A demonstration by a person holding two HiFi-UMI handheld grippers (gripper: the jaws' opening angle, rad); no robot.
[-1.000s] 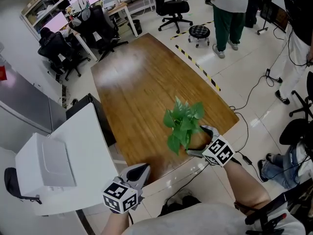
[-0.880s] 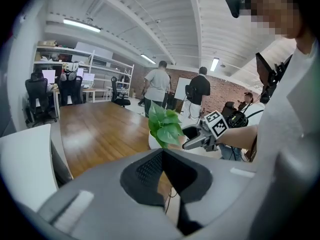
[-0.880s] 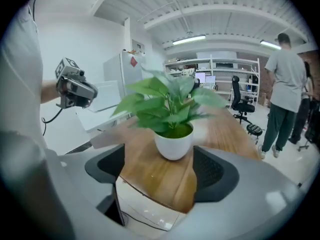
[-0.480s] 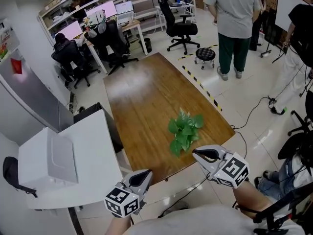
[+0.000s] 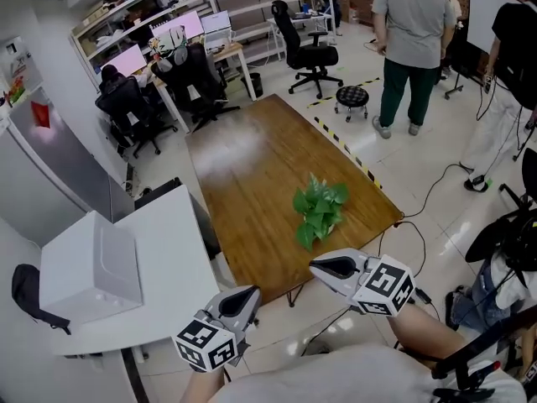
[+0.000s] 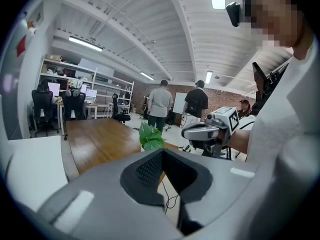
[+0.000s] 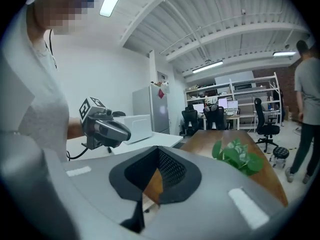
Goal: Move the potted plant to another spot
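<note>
The potted plant (image 5: 319, 210), green and leafy, stands alone on the wooden table (image 5: 252, 158) near its front right corner. It also shows in the left gripper view (image 6: 151, 136) and the right gripper view (image 7: 237, 155). My right gripper (image 5: 317, 268) hangs off the table's front edge, short of the plant, shut with nothing in it. My left gripper (image 5: 248, 295) is lower left of it, beside the table's front corner, also shut and empty. Each gripper view shows its own jaws closed (image 6: 162, 151) (image 7: 159, 150), with the other gripper (image 6: 186, 132) (image 7: 127, 132) across from it.
A white counter (image 5: 164, 250) with a white box (image 5: 88, 271) stands at the table's left. Office chairs (image 5: 197, 78) and desks with monitors line the back. People (image 5: 411, 40) stand at the back right near a stool (image 5: 352, 97). Cables (image 5: 424, 200) trail on the floor at the right.
My right gripper has come away from the plant's pot, drawn back off the table and closed empty. The plant stays on the table. Both grippers have risen.
</note>
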